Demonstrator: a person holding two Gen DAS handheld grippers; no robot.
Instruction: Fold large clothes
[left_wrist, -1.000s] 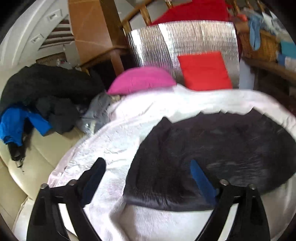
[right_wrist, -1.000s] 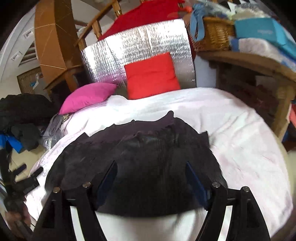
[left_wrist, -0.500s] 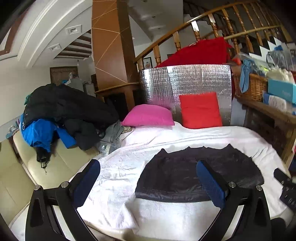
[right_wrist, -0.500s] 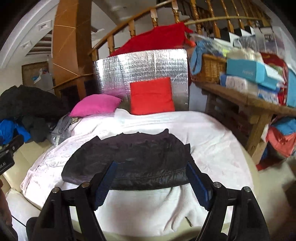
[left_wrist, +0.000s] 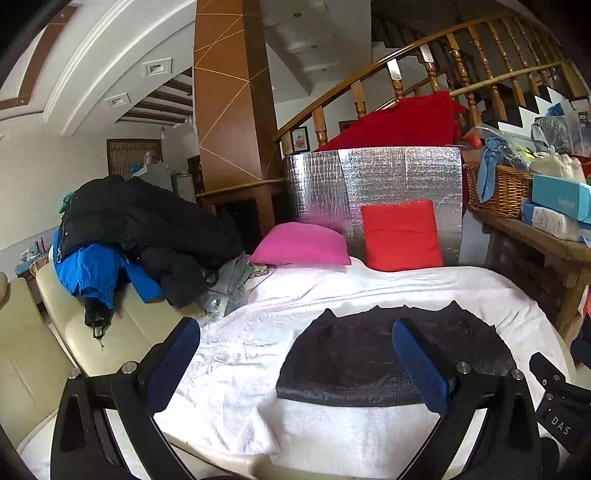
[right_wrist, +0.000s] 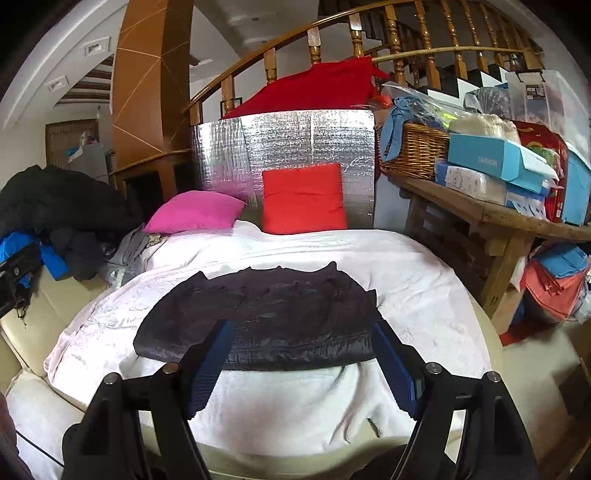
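A dark folded garment (left_wrist: 373, 363) lies flat on the white blanket (left_wrist: 240, 354) that covers the sofa; it also shows in the right wrist view (right_wrist: 273, 314). My left gripper (left_wrist: 295, 332) is open and empty, held back from the sofa's front edge, to the left of the garment. My right gripper (right_wrist: 303, 332) is open and empty, held back in front of the garment. Neither gripper touches the cloth.
A heap of black and blue jackets (left_wrist: 129, 236) lies on the cream sofa at the left. A pink cushion (left_wrist: 301, 245) and a red cushion (left_wrist: 400, 236) lean on a silver foil panel (right_wrist: 291, 144). A wooden table (right_wrist: 491, 212) with a basket and boxes stands right.
Both grippers have pulled back and up from the garment, which now lies folded further away. Both stayed open and empty.
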